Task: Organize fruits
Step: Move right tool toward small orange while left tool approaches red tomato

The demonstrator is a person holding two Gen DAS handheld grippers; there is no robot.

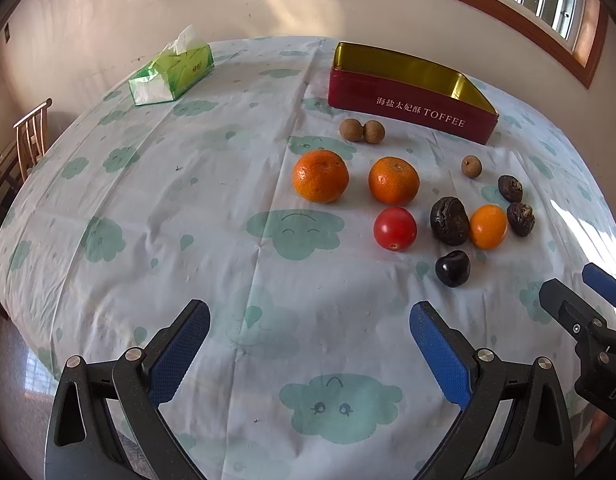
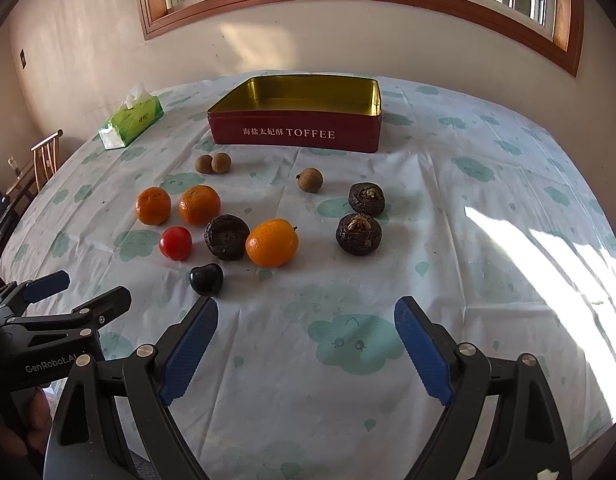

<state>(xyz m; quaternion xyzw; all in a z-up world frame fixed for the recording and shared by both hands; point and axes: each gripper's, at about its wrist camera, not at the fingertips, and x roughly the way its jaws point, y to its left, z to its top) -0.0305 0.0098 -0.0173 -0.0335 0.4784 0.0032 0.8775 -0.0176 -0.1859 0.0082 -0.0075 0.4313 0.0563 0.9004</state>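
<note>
Left gripper [image 1: 310, 322] and right gripper [image 2: 306, 318]: fingers spread, nothing between them. Beyond lie a dark plum-like fruit [image 2: 206, 279], red tomato [image 2: 175, 243] and orange mandarins [image 2: 199, 205], loose on the cloud-print tablecloth [image 2: 488, 280]. Farthest: open red toffee tin [image 2: 296, 134], green tissue pack [image 2: 131, 122]

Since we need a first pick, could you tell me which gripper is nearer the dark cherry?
Right. The right gripper hangs just below-right of the dark cherry; the left gripper sits farther to its left.
</note>
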